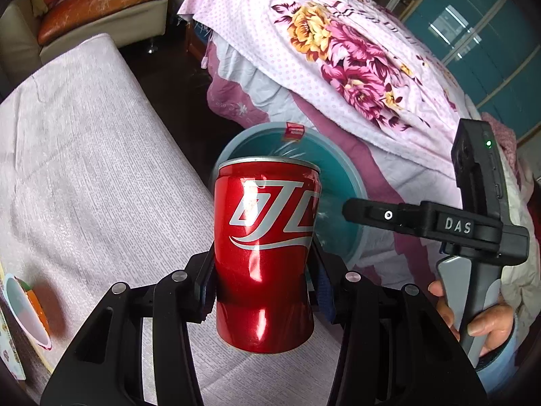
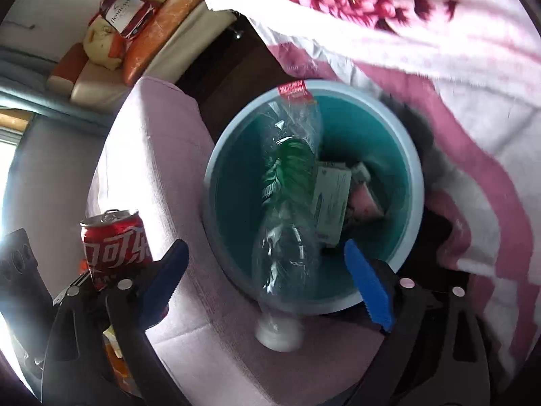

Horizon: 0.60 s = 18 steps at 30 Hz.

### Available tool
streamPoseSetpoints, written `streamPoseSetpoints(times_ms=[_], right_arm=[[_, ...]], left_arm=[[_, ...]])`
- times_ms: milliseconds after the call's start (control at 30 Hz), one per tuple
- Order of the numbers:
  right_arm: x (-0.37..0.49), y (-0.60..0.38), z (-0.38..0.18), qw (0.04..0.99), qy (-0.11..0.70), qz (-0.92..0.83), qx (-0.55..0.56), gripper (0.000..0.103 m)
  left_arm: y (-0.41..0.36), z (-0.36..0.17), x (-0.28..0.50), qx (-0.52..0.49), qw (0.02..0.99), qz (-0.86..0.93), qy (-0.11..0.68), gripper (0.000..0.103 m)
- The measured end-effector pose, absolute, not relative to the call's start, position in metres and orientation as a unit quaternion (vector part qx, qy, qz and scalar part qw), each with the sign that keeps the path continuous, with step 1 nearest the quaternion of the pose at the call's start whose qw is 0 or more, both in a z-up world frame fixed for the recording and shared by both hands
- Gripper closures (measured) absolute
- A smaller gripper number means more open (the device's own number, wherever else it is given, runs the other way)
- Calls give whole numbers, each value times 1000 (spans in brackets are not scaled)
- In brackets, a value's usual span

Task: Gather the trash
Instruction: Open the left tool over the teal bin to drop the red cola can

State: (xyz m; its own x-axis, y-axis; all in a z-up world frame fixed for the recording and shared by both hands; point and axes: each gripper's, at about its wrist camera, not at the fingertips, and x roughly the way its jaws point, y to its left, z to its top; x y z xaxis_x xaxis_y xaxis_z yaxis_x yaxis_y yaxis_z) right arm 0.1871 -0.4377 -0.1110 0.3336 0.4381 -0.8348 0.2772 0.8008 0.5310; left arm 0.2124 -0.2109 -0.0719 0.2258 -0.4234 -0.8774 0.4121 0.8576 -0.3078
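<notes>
The left gripper [image 1: 262, 291] pinches a red soda can [image 1: 265, 253] upright between its blue pads, the can filling the centre of the left wrist view. Past the can at one o'clock stands a teal bin [image 1: 341, 199] with a pale rim, and at three o'clock a hand [image 1: 480, 318] holds the right gripper's black handle. A pale pink textured cloth [image 1: 84, 169] covers the surface from nine to eleven o'clock, and a floral quilt [image 1: 338, 50] drapes across the top from twelve to two. In the right wrist view the right gripper [image 2: 267, 287] stands spread wide, its blue pads [image 2: 368, 287] clear of a clear plastic bottle [image 2: 290, 203]. The bottle lies tilted with its white cap end down at six o'clock, outside the rim, its body crossing the near edge and its red-labelled end up against the far rim at twelve. No pad touches it. Inside the bin, at three o'clock from the bottle, lie a pale green carton [image 2: 333, 199] and some pinkish packaging. The can shows again at eight o'clock in this view, beside the left tool. An orange-cushioned sofa [image 2: 159, 30] sits at eleven o'clock.
</notes>
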Motion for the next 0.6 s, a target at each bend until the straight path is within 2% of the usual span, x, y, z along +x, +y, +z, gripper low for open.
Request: streamPoseSetpoints(times_ms=[533,567,600], right_arm=[[174,-459,-91,764,558,3,323,13],[173,-461,-88,770,552,0,321,13],[171,-462,-86,776,545,-2,318,13]], left_arm=[[-235,-79,212,9,773,-286,566,54],[-237,-79,213,10,773,-286,567,53],[-240,-79,214,11,771,-287,569,45]])
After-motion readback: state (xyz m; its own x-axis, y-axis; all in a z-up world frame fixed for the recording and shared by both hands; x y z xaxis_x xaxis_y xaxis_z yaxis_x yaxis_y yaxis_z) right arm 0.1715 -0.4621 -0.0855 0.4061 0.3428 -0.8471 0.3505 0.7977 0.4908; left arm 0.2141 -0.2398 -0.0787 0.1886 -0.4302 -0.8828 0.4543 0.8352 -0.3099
